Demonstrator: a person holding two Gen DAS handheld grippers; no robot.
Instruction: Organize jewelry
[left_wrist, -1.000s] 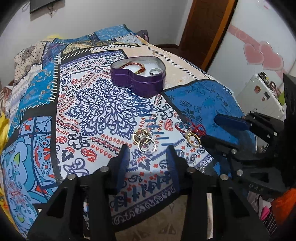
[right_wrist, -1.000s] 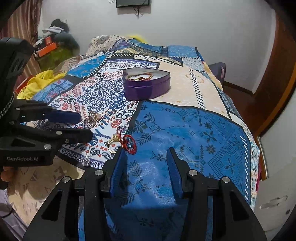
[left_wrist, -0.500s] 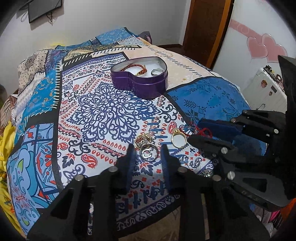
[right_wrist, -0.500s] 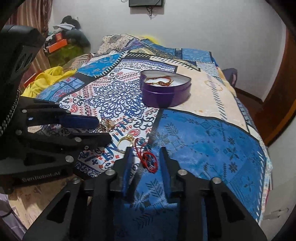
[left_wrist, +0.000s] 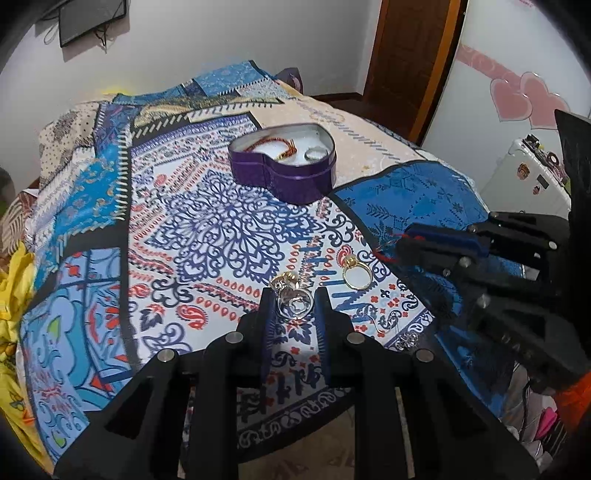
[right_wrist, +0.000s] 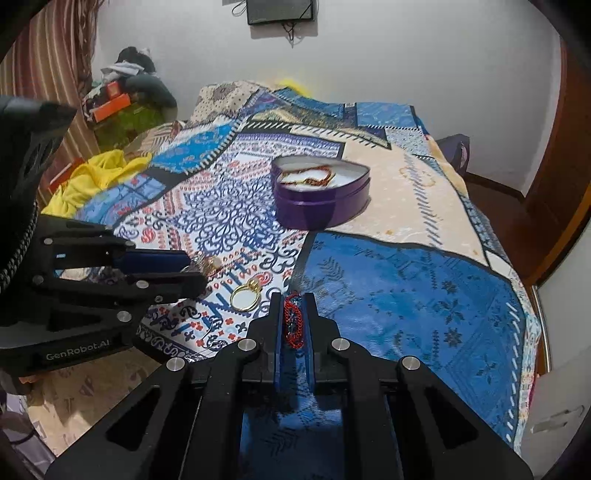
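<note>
The fingers of the right gripper pinch a red beaded bracelet; the left gripper closes around a silver ring. Both pieces probably go to the purple heart-shaped tin.

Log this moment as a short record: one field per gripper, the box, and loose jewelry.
left hand-held gripper: closed around a silver ring on the bedspread
right hand-held gripper: shut on a red beaded bracelet
box: purple heart-shaped tin, open, holding a beaded bracelet and a ring
loose: gold ring lying flat between the grippers

The left tongs cover the near edge of the silver ring. The right tongs hide part of the red bracelet. Small trinkets nearby are too tiny to identify.
</note>
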